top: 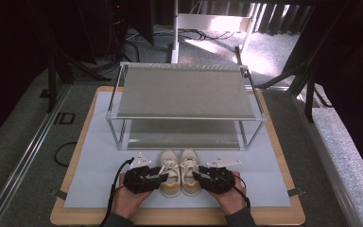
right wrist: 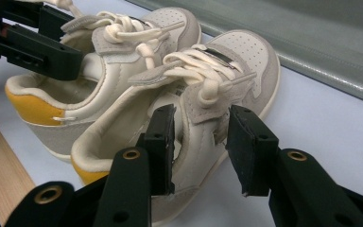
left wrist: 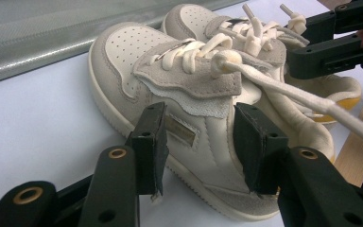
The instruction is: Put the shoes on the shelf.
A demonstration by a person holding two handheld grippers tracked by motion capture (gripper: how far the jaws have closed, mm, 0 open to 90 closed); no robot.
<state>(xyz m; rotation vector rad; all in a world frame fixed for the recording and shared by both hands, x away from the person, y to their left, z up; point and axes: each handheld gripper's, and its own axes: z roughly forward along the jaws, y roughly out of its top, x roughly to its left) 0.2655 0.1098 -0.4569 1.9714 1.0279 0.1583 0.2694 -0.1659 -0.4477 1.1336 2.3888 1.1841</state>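
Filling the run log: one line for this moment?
left gripper: open, at left shoe | right gripper: open, at right shoe | rack: behind

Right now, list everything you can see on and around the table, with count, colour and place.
shoes: two, cream with yellow heels, side by side at the table's near edge
rack: one, two grey shelves in a clear frame, behind the shoes
mat: one, pale blue-white, covering the tabletop
table: one, light wood, under the mat
left claw: one, black, open beside the left shoe
right claw: one, black, open beside the right shoe
hands: two, holding the claws
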